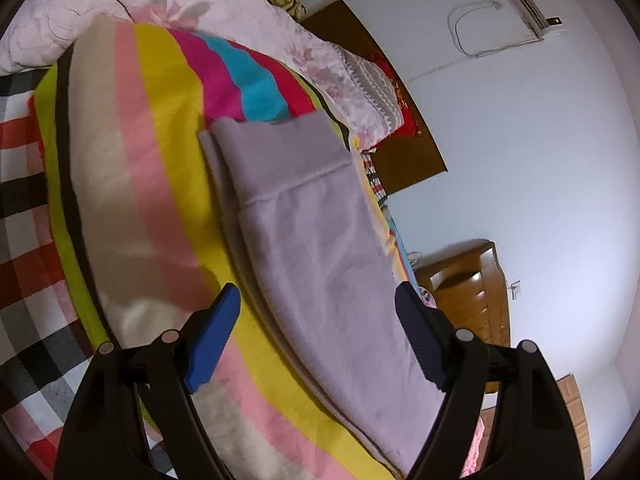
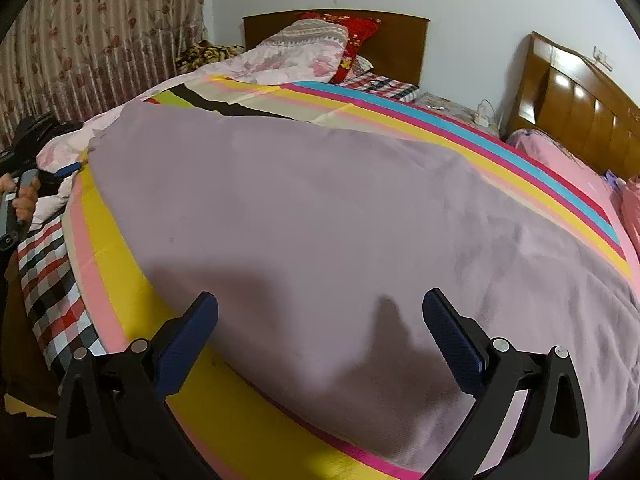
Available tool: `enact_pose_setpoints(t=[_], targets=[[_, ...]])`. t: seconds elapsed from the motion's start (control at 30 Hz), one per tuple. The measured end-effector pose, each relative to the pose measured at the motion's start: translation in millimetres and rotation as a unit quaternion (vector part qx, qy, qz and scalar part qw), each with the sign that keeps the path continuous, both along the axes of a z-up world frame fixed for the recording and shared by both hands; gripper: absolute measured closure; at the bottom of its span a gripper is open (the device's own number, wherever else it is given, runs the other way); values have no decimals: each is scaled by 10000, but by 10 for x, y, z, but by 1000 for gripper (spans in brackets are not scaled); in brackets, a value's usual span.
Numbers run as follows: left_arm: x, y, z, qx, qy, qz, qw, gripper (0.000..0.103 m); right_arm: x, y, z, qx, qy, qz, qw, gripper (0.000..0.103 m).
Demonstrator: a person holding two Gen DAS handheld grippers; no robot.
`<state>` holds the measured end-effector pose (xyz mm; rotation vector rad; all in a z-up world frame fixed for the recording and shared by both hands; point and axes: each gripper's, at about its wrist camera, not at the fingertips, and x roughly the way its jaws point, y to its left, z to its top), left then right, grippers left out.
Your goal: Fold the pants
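Now lilac pants point(image 2: 320, 216) lie flat on striped sheet point(image 2: 400, 112) on bed. Right gripper point(image 2: 320, 312) hovers above near edge of pants, jaws wide, nothing between. Left gripper point(image 1: 318, 304) also wide, empty, pants below it, seemingly not touching. Hand point(image 2: 24, 196) at left edge of right view. Pillow point(image 2: 316, 40) by headboard point(image 2: 400, 40).

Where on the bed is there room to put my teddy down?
Free: the striped sheet, its pink and yellow bands between the lilac fleece pants and the plaid blanket. Crowded: near the headboard, where the floral quilt and red pillow pile up.
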<state>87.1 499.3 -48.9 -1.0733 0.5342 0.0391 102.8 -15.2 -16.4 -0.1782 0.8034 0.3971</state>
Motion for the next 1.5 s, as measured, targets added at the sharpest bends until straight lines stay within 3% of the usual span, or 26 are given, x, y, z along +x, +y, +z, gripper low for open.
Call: enact_pose_setpoints(t=[0.13,0.27,0.3,0.33,0.4,0.47,0.53,0.63,0.73,0.83,0.93,0.97,1.03,1.13,1.2,1.23,1.27,1.37,1.43,1.5], targets=[[230,100,-103,-14,286,-60,9996,24,13,-26,-35,60,117,-11,9999,5],[460,233,-188,-69,305,-49,9995,25,6,-16,-13,66,74,-7,10000,4],[535,255,-201,-20,353,-62,9994,29,6,-27,-7,78,72,-24,9999,4],[571,277,-211,4,407,-57,9992,36,15,-40,4,89,67,-52,9999,4],[571,269,-191,194,607,138,9979,86,39,-50,47,205,56,-55,9998,4],[488,263,-130,286,473,256,9981,90,93,-26,134,417,36,13,9991,4],[445,155,40,639,392,326,9967,91,216,37,240,721,39,151,9973,4],[384,-58,391,1221,266,383,9914,92,448,247,273,692,145,272,9971,4],[367,-454,895,1977,19,304,9798,92,731,695,303,565,247,740,9953,4],[354,-818,1257,2483,-210,90,9684,92,860,1108,238,386,409,1235,9907,5],[376,-1330,1638,3143,-497,-209,9478,92,963,1512,19,16,701,1598,9847,5],[385,-1442,1711,3243,-548,-296,9439,92,968,1645,-107,-342,810,1674,9820,4],[412,-1717,1861,3426,-682,-518,9356,92,949,1704,-80,-499,725,1703,9814,4],[446,-2313,2077,3832,-987,-1070,9121,91,957,1580,-52,-424,701,1533,9848,5],[443,-2704,2122,4009,-1190,-1526,8955,91,932,1167,103,256,562,957,9935,5],[439,-2949,2108,4123,-1287,-1806,8837,91,909,778,216,1074,511,538,9914,5],[448,-3125,2071,4179,-1326,-2009,8760,91,882,495,264,1512,428,183,9874,5],[520,-3811,1751,4412,-1366,-2925,8373,87,770,-529,395,2320,113,-1131,9661,5],[540,-4369,1311,4690,-1239,-3629,7956,77,597,-1213,469,2625,-221,-1919,9454,5],[577,-4764,830,4723,-964,-4359,7600,38,423,-1690,496,2758,-381,-2436,9291,5]])
